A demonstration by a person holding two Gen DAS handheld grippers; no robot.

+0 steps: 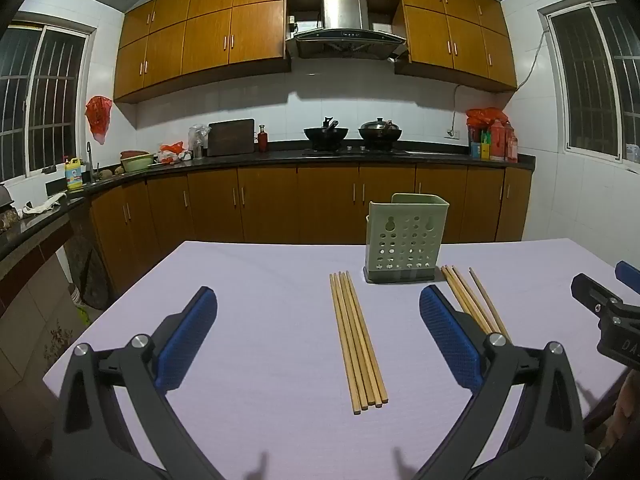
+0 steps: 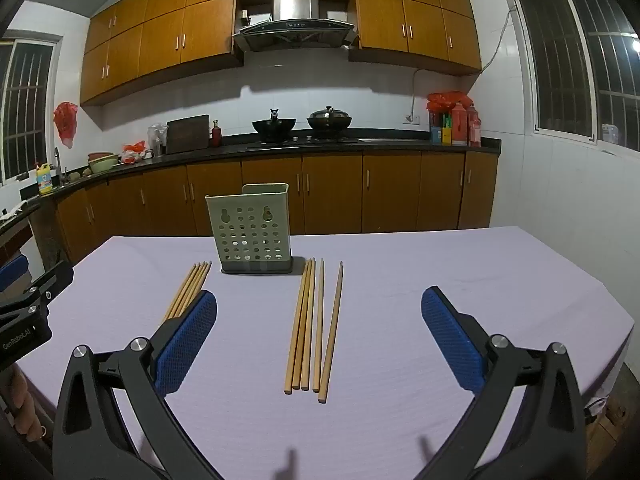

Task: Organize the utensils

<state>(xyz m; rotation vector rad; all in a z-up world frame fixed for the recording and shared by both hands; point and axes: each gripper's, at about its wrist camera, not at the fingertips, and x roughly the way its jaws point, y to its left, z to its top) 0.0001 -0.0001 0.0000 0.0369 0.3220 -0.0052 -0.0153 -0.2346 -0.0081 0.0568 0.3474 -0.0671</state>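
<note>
Chopsticks lie in two groups on the table (image 1: 248,280), and we take the green holder (image 1: 406,240) as our landmark. It stands upright on the cloth toward the far edge, its holed wall facing us, and nothing shows above its rim. Left of the holder, starting just beside its base and running back toward us, lies the left bundle of chopsticks (image 1: 358,338), its sticks packed side by side. Right of the holder lies the right bundle of chopsticks (image 2: 312,324), three sticks pressed together and two more slightly apart on the outer side. We hold the left gripper (image 1: 318,338) above the table on the near side of the holder, its blue pads spread as wide as they go, astride the left bundle but clear of it, gripping nothing. We hold the right gripper (image 2: 318,340) the same way over the right bundle, pads fully apart and empty. Behind the holder runs the kitchen counter (image 1: 280,156).
</note>
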